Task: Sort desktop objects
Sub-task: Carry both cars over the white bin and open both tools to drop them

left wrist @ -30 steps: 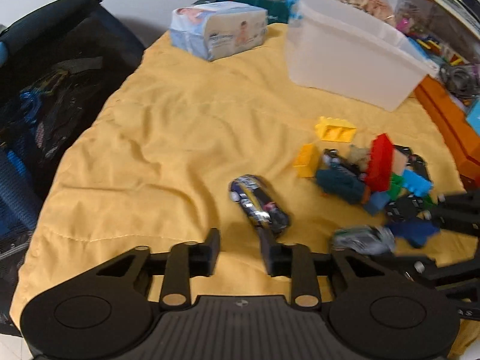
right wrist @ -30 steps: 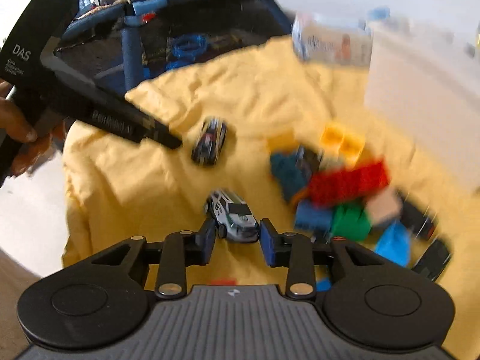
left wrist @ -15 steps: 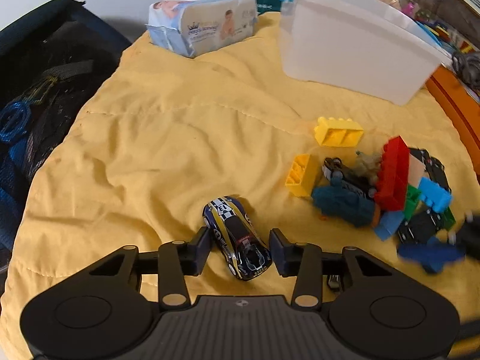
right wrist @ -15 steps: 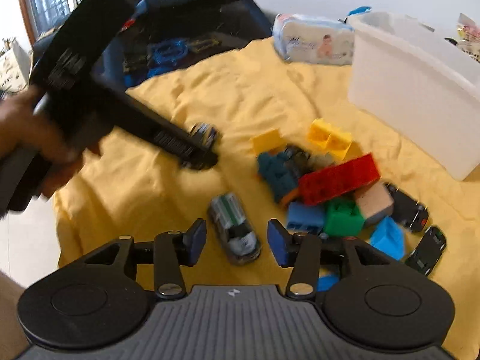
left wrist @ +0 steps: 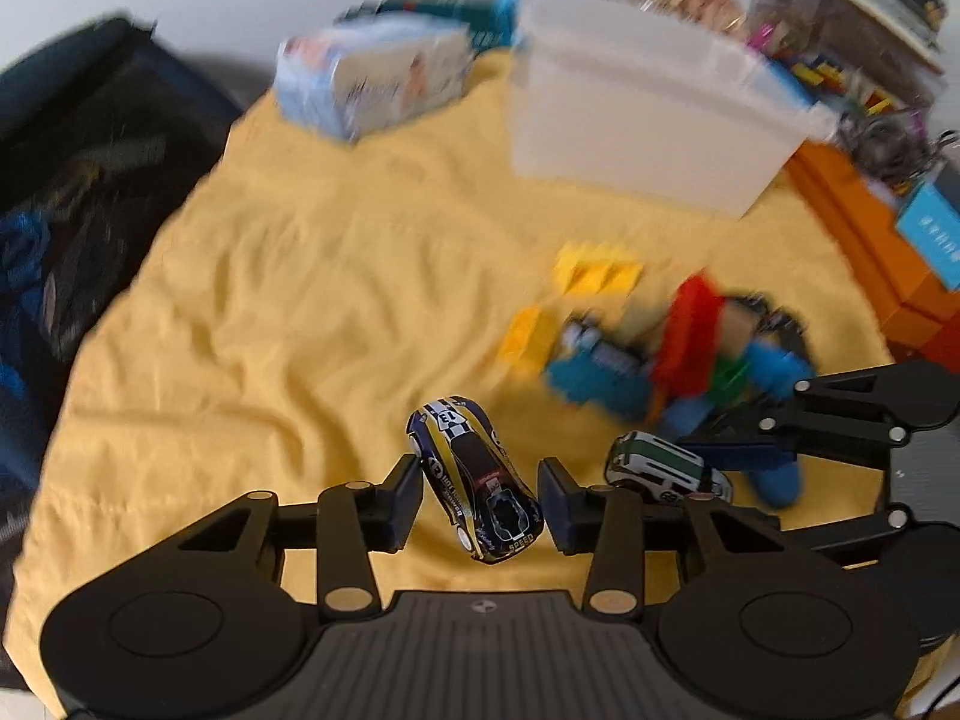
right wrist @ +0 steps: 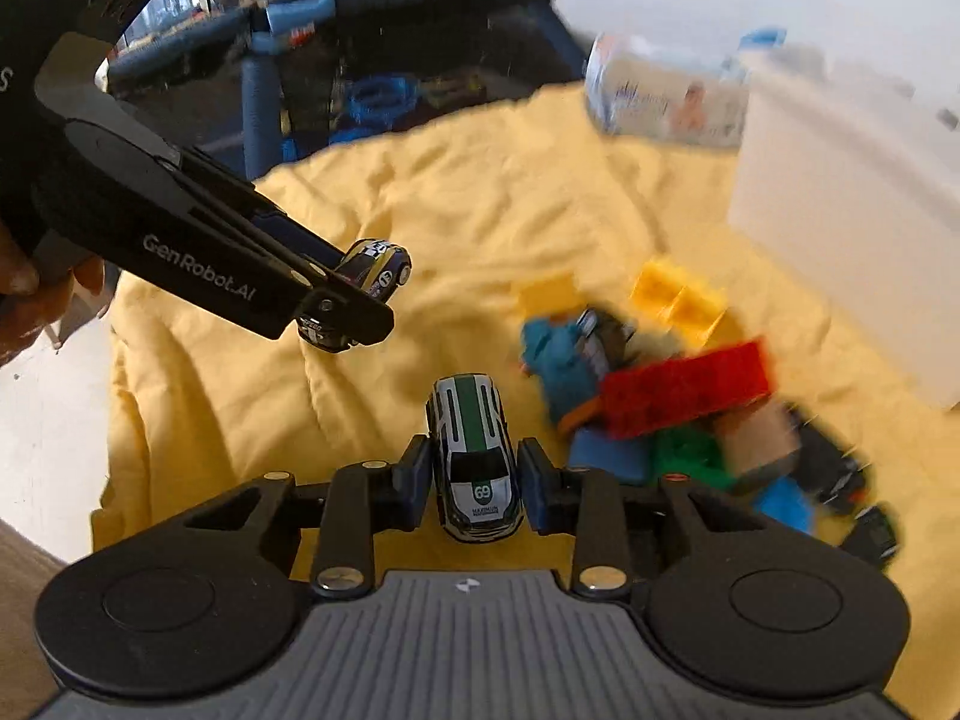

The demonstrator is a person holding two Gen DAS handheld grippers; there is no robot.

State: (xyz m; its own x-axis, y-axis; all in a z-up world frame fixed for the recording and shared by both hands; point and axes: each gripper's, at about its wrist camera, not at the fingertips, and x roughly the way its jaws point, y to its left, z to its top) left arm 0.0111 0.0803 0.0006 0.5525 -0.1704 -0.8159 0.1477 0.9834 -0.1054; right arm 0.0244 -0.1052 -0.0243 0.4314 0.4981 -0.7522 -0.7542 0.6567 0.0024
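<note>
My left gripper [left wrist: 478, 501] is shut on a dark blue and yellow toy car [left wrist: 474, 477] and holds it above the yellow blanket [left wrist: 300, 300]. My right gripper [right wrist: 475, 483] is shut on a white and green toy car [right wrist: 474, 456], also lifted. In the right wrist view the left gripper [right wrist: 336, 306] and its blue car [right wrist: 366, 276] show at the left. In the left wrist view the white car [left wrist: 666, 468] shows at the right. A pile of building bricks [right wrist: 660, 384] and small dark cars [right wrist: 840, 474] lies on the blanket.
A translucent white bin [left wrist: 648, 126] stands at the back of the blanket. A pack of wipes [left wrist: 372, 78] lies to its left. A dark mesh playpen [right wrist: 360, 72] borders the blanket's left side. Orange boxes [left wrist: 870, 240] and clutter are at the right.
Both grippers have closed on their cars and lifted them off the blanket. The views are blurred from motion.
</note>
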